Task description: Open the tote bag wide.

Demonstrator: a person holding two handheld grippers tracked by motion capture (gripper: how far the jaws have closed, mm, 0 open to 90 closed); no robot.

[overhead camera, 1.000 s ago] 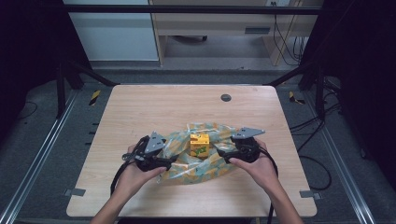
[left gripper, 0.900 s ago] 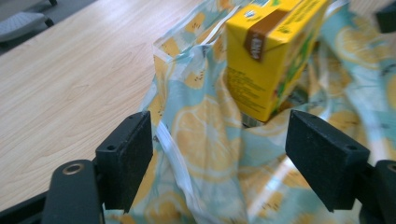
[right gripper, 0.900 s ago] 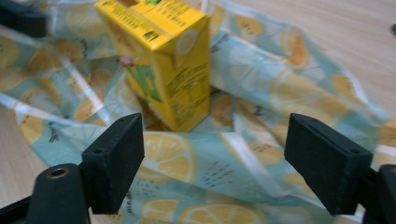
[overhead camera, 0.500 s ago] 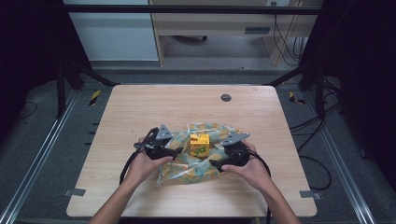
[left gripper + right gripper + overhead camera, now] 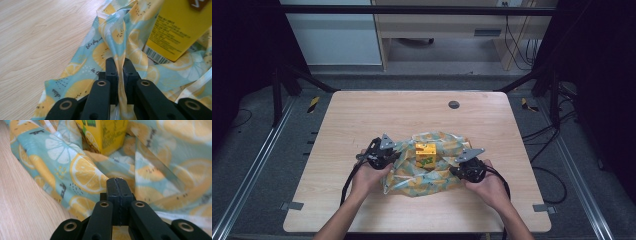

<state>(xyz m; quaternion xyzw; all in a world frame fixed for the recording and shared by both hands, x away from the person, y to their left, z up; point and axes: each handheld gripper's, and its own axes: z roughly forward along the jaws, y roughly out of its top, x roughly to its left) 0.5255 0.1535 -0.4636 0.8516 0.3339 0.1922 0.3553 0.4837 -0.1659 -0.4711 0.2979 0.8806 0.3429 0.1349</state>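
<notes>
A lemon-print plastic bag [image 5: 427, 170] lies crumpled on the near half of the wooden table [image 5: 362, 120], with a yellow carton [image 5: 425, 154] standing on its middle. The left gripper [image 5: 396, 150] sits at the bag's left edge; in the left gripper view its jaws have just been closing and now pinch a raised fold of the bag [image 5: 117, 37] between them, the carton [image 5: 180, 27] just beyond to the right. The right gripper [image 5: 451, 165] sits at the bag's right side; its jaws have just been closing too and now meet with only a sliver of film between the tips, the carton [image 5: 105, 135] straight ahead of them on the bag [image 5: 82, 172].
</notes>
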